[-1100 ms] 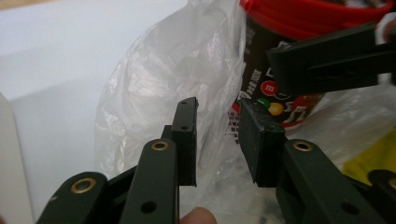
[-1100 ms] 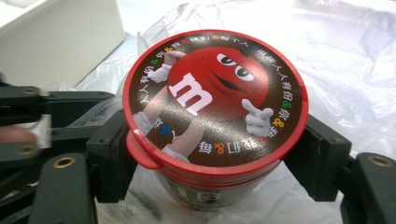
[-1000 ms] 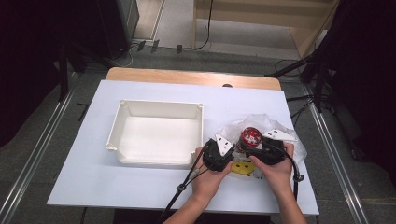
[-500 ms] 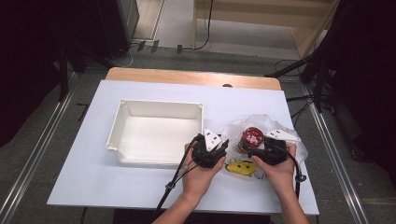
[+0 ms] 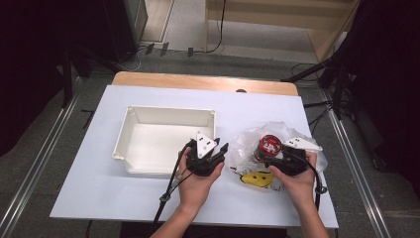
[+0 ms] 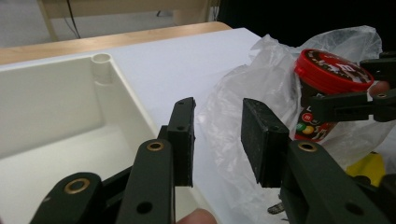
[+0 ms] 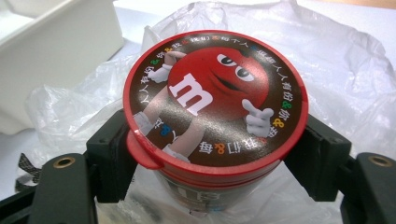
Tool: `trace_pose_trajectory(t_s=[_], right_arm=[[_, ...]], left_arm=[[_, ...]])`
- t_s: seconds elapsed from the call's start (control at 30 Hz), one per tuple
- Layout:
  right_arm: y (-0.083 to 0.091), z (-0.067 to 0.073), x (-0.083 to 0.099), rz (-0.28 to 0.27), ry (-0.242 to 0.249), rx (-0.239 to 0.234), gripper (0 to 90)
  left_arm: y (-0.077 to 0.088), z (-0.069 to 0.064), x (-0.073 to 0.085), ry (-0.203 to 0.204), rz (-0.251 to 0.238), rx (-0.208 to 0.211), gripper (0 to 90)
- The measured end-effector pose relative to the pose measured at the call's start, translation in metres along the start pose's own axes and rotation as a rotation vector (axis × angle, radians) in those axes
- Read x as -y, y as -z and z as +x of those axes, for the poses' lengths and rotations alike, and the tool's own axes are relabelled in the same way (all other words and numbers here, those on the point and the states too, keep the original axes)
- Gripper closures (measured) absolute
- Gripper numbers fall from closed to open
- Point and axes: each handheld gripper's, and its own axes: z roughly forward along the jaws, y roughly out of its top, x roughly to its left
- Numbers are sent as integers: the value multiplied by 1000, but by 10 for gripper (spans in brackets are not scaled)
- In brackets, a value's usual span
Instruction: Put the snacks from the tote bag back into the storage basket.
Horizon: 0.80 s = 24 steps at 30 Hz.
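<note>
The red-lidded candy tub (image 7: pixel 215 112) stands upright on the table just to the right of the white bin (image 5: pixel 166 139), sitting inside a crumpled clear plastic bag (image 5: pixel 292 136) that wraps loosely around its lower half. The right gripper (image 5: pixel 277 161) has its 2 jaws clamped on opposite sides of the tub just under the lid's rim, pads pressed to the wall with bag film caught partly between on the left side. The left gripper (image 6: pixel 217 135) hangs over the bin's near right corner, jaws parted to a middling gap with nothing between them, pointing toward the bag. The tub looks like a rigid round plastic container, probably light to moderate in weight depending on how full it is, and its glossy wall and printed label should be fairly slippery; the lid's overhanging lip gives a natural stop, so gripping right below it, as the right gripper does, seems the safest hold against sliding. The lid has a small tab, so squeezing or lifting on the lid itself might pop it open. The bag is thin, soft and slick: it will likely cling and drag along with the tub, so the free gripper would best pinch a loose fold on the side facing the bin to peel it off. A yellow item (image 5: pixel 257 179) lies under the film on the tub's near side.
</note>
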Motion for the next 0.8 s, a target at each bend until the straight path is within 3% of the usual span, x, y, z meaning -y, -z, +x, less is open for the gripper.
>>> trace_pose_trajectory(t_s=[0.7,0.8], right_arm=[[10,6,-6,-3,26,2,262],[13,5,-7,-2,26,2,262]], left_arm=[[49,65,27,69,3,-96,656],[57,73,31,58,4,-116,655]])
